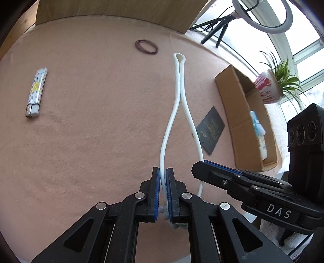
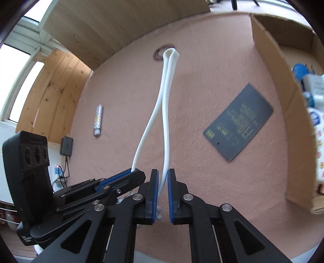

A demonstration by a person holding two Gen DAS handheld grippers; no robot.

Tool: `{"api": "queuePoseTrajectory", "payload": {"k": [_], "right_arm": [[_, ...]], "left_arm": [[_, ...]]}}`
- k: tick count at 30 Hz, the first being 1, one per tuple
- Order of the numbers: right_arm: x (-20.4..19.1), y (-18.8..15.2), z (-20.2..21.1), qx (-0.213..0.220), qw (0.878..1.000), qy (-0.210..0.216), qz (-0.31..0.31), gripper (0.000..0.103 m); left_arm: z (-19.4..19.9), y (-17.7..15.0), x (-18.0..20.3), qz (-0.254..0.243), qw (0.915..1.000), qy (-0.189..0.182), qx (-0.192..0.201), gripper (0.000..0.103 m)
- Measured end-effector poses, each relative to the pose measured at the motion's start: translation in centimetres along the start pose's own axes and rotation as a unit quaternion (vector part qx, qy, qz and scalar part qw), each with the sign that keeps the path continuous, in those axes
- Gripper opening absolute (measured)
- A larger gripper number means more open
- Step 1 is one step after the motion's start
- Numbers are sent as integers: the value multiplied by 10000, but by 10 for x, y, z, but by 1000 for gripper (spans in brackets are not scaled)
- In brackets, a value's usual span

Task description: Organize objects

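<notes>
A white cable (image 1: 178, 97) is folded in half and lies on the pink cloth, its bend (image 2: 171, 54) at the far end near a ring of dark rubber bands (image 1: 146, 47). My left gripper (image 1: 163, 174) is shut on the left strand close to its end. My right gripper (image 2: 163, 176) holds the other strand (image 2: 166, 141) between its blue pads with a slightly wider gap. The two grippers sit side by side at the near edge. In the left wrist view the right gripper (image 1: 200, 164) is at the right; in the right wrist view the left gripper (image 2: 137, 174) is at the left.
A patterned lighter (image 1: 36, 91) lies far left. A black card (image 2: 239, 121) lies to the right of the cable. Beyond it an open cardboard box (image 2: 283, 91) holds bottles. A potted plant (image 1: 267, 87) and a ring light (image 1: 261, 18) stand off the table.
</notes>
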State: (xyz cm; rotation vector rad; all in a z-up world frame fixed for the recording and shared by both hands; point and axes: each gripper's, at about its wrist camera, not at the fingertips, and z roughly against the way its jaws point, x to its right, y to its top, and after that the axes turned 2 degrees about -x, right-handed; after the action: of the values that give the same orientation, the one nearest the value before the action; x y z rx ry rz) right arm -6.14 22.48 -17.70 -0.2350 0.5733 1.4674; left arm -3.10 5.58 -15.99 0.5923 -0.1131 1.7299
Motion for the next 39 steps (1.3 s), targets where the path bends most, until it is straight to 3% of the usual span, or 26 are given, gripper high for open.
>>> {"api": "queuePoseTrajectory", "payload": {"k": [7, 16, 26, 35, 36, 38, 39], "right_arm": [[8, 12, 37, 387, 9992, 0, -31, 8], [43, 28, 93, 823, 9962, -132, -263, 8], [94, 38, 145, 1143, 9905, -466, -607, 8], [137, 39, 166, 1289, 9854, -745, -828, 8], [141, 40, 168, 1361, 9834, -809, -886, 11], [146, 42, 170, 1371, 9815, -972, -918, 27], [149, 41, 172, 1415, 9804, -997, -943, 33]], "left_arm": [[21, 20, 35, -237, 9993, -124, 276, 6], [12, 49, 111, -676, 9962, -358, 426, 7], [-27, 69, 192, -1190, 9908, -605, 220, 8], [-61, 72, 233, -1527, 9869, -527, -4, 8], [-64, 72, 235, -1571, 9865, -458, -27, 12], [-65, 73, 234, -1539, 9877, -293, 2, 45], [-64, 73, 232, -1500, 9884, -217, 81, 50]]}}
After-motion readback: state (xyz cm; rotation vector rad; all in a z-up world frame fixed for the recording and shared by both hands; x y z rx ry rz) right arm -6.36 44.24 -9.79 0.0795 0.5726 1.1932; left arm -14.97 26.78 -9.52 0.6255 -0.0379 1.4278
